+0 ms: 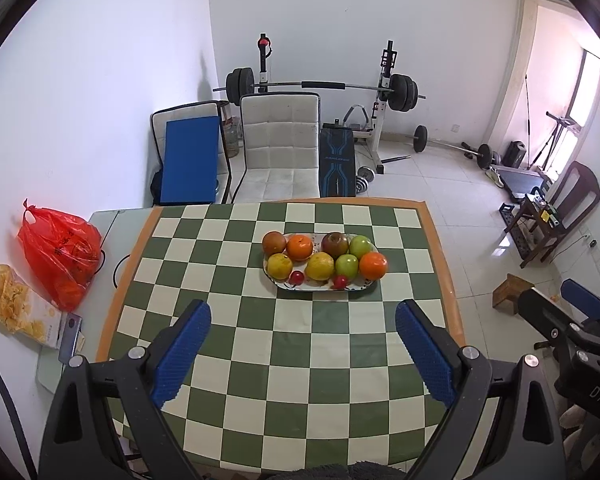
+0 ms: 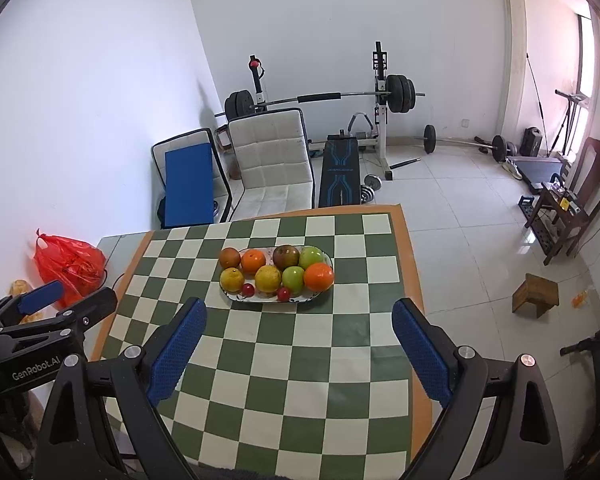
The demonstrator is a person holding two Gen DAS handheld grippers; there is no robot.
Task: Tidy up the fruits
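While both grippers hover with jaws spread wide and nothing between them, the fruit sits piled on an oval plate (image 1: 364,286) toward the far middle of the desk (image 1: 284,360).

The left gripper (image 1: 303,322) and right gripper (image 2: 299,318) are held above the near part of the green-and-cream checkered cloth (image 2: 284,360), well short of the plate. On the plate lie two oranges (image 1: 299,247) (image 1: 373,265), two green apples (image 1: 347,265) (image 1: 361,245), a dark red apple (image 1: 335,243), a reddish-brown fruit (image 1: 274,242), two yellow citrus (image 1: 279,265) (image 1: 319,266) and two small red fruits (image 1: 297,277) (image 1: 340,281) at the near rim, all touching their neighbours. Left of the cloth, a red plastic bag (image 1: 60,256) and a packet of chips (image 1: 18,304) rest on the desk edge. Beyond the desk stand a white chair (image 1: 280,144) and a barbell rack (image 1: 320,88).
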